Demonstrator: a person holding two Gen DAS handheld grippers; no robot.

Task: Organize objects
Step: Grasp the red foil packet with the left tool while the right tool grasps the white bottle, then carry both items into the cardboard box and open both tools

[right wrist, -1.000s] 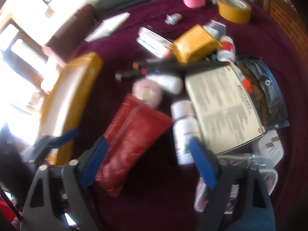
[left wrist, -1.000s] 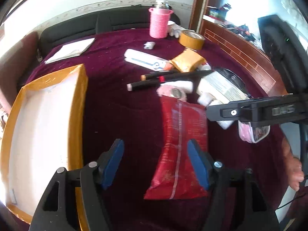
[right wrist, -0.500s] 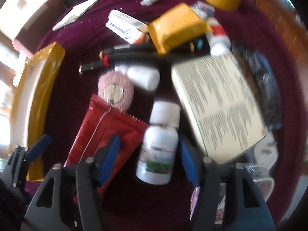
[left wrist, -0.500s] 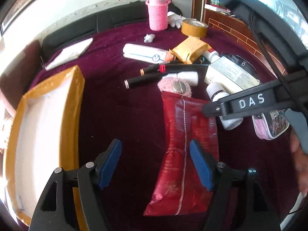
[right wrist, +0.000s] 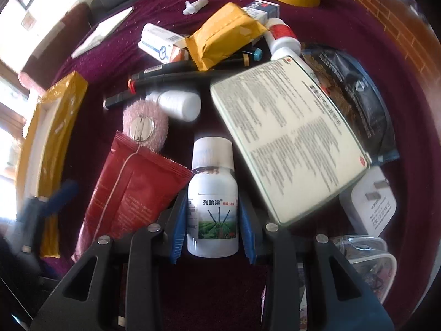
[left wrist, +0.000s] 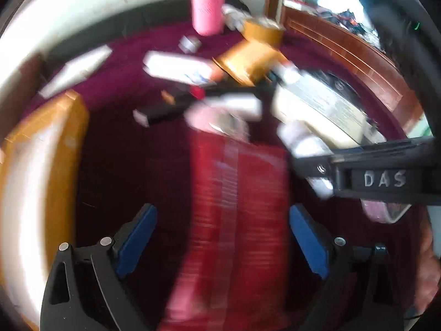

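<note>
— What writing can you read from there?

— On my right tool [right wrist: 212, 215] the white bottle [right wrist: 212, 201] carries a label with a green field picture and Chinese characters. The cream box [right wrist: 289, 143] beside it is covered in print too small to read. The left view shows "DAS" on the right tool's side.

— And the tools?

— The right tool's jaws are closing, blue pads against the bottle, which lies on the maroon desk [right wrist: 344, 27]. My left tool [left wrist: 220, 237] is opening wide over the red pouch [left wrist: 237, 220], not touching it. That view is blurred; only the right one shows the white charger [right wrist: 369, 201].
</note>
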